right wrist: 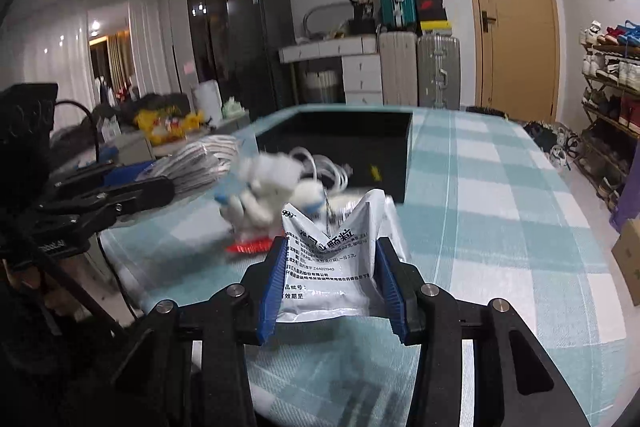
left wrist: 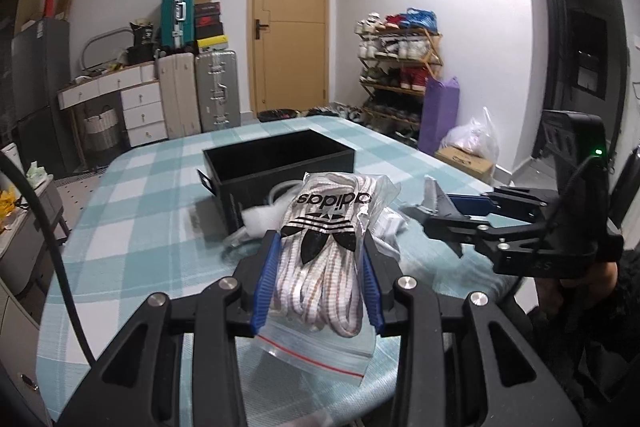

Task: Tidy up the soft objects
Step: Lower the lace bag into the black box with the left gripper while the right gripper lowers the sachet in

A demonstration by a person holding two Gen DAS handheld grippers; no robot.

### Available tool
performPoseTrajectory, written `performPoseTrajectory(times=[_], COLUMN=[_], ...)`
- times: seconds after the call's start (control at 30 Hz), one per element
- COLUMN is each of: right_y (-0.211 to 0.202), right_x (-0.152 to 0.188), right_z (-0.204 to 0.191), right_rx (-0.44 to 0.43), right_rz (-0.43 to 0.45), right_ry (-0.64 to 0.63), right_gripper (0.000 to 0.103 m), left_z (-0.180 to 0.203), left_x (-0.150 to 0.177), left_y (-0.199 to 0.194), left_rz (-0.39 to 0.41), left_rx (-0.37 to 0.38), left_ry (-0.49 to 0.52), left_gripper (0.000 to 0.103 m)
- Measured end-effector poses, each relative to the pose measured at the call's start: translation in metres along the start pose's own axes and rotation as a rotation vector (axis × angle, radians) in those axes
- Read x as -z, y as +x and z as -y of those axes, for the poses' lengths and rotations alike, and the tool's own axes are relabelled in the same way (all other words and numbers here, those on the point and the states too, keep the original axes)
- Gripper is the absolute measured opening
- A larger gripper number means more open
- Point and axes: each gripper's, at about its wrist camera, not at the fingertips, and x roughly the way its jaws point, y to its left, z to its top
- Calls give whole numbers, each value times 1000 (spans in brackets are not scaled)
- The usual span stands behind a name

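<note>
Left gripper point(left wrist: 320, 247) grips laces bag point(left wrist: 324, 227); black box point(left wrist: 280, 159) stands just beyond.

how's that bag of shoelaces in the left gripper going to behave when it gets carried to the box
The bag of laces will probably squash and sag, since the left gripper already pinches it narrow. Its glossy plastic may slip. It looks light, so the black box should take it without tipping.

white walls and a tan wooden door point(left wrist: 289, 23) close the room. suitcases point(left wrist: 216, 91) stand beside white drawers point(left wrist: 142, 109). a shoe rack point(left wrist: 396, 75) lines the right wall
</note>
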Motion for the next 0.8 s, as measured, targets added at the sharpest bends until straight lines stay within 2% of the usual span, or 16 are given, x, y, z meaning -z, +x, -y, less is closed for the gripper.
performPoseTrajectory(times=[0.3, 0.5, 0.8], right_y=[-4, -7, -7], right_x=[-37, -65, -111], right_z=[-11, -14, -4], right_rx=[-47, -74, -79], right_rz=[53, 94, 145], right_ry=[24, 38, 65], right_gripper=[44, 44, 44], left_z=[-25, -43, -62], left_x=[-24, -38, -57], left_y=[-2, 7, 24], left_rz=[44, 42, 38], left_rx=[-29, -80, -117], left_ry=[-76, -139, -180], left_gripper=[37, 37, 37])
